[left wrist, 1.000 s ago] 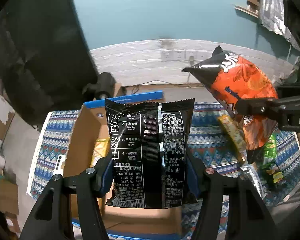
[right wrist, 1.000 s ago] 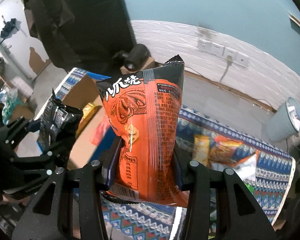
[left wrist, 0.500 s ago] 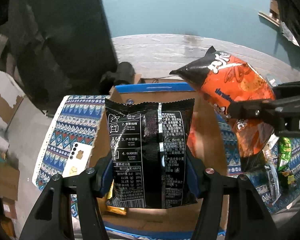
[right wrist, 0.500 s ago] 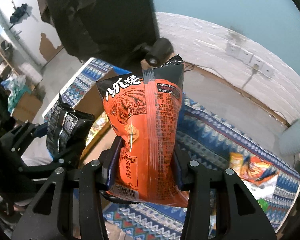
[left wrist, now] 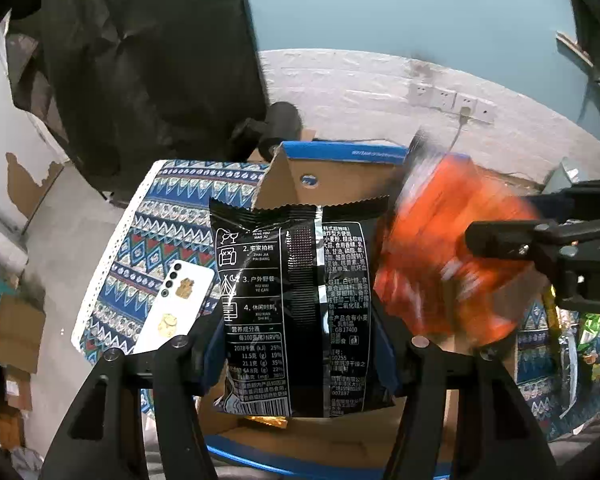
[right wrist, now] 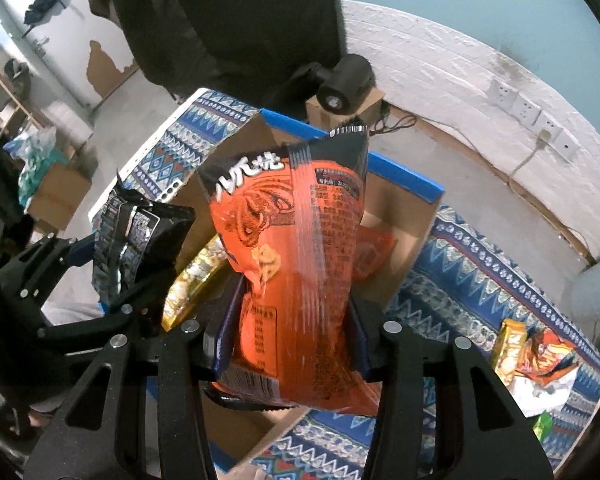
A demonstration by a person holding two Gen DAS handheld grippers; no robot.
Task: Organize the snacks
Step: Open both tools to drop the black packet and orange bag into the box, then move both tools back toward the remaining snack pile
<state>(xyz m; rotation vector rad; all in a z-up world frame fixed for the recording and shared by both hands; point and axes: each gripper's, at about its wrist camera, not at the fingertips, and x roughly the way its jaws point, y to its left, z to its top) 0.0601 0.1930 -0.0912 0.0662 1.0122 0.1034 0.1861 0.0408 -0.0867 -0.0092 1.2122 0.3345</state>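
Box (left wrist: 332, 176) on cloth (left wrist: 168, 216), phone (left wrist: 176, 304) left

Teal wall (left wrist: 400, 4), white brick base (right wrist: 452, 76), sockets (right wrist: 532, 120), seemingly peeling paint.

We see both fisheye views under dim, cool indoor light, with dark vignetting in the corners and straight lines bowing near the rim. In the left wrist view the orange snack bag (left wrist: 444, 248) is smeared by motion blur, its print unreadable, while the black snack bag (left wrist: 300, 308) stays sharp, a pale glare streak running down its seam. In the right wrist view the orange bag's film carries a long white sheen. The dark curtain (right wrist: 236, 20) swallows detail; the white wall (right wrist: 460, 80) is brightest.
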